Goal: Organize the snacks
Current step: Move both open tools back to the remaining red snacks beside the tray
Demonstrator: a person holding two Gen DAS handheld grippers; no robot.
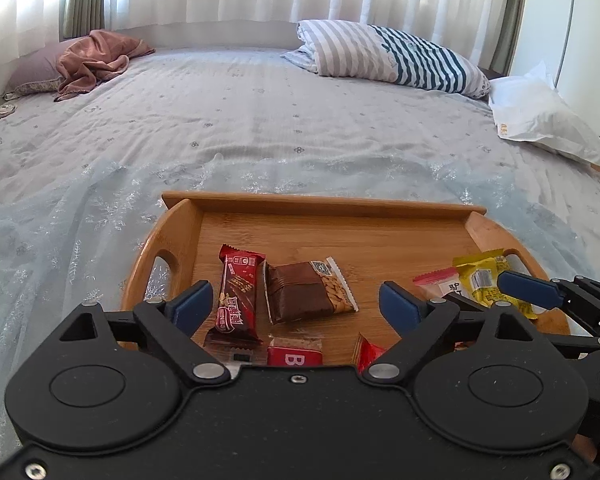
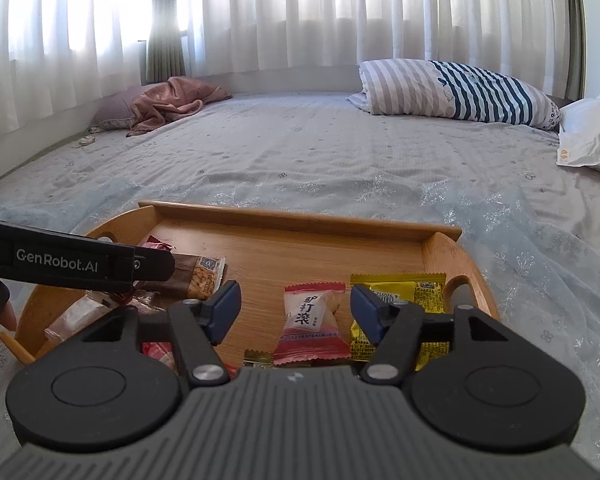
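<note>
One wooden tray (image 1: 320, 204), at least seven wrapped snacks (image 1: 308, 292).

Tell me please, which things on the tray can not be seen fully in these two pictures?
- Left wrist view: the red packet with a white letter and the small red wrapper are cut off by the left gripper body.
- Right wrist view: the brown peanut bar is partly hidden behind the left gripper's arm; the yellow packet is partly hidden by a finger of the right gripper.
</note>
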